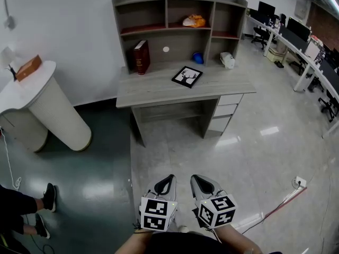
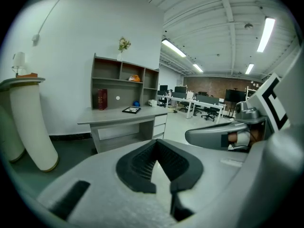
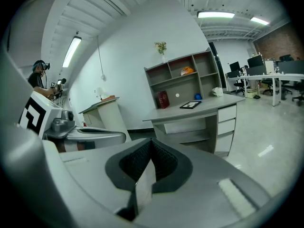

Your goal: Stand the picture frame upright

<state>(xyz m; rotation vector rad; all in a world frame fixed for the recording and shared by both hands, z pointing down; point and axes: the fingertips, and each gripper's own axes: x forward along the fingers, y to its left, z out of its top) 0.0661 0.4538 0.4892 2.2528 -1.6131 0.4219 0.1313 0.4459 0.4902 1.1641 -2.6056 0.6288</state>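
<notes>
Looking first at the shelf unit standing on the back of the table, we find an orange thing in its upper middle compartment. Under the shelves, on the tabletop, a red book stands upright toward the table's left. A blue thing sits near the middle, and a white thing lies at the table's right end.

The picture frame lies flat on the table just in front of the blue thing, black-edged, with a dark antlered head on white facing up. Three drawers fill the table's right side.

We hold both grippers well short of the table, low over the pale floor. The left gripper and the right gripper each have their jaws pressed together with nothing between them.

Left of the table stands a white rounded counter carrying a brown box, and a person's shoes show farther left. Right of the table run rows of office desks with monitors.
</notes>
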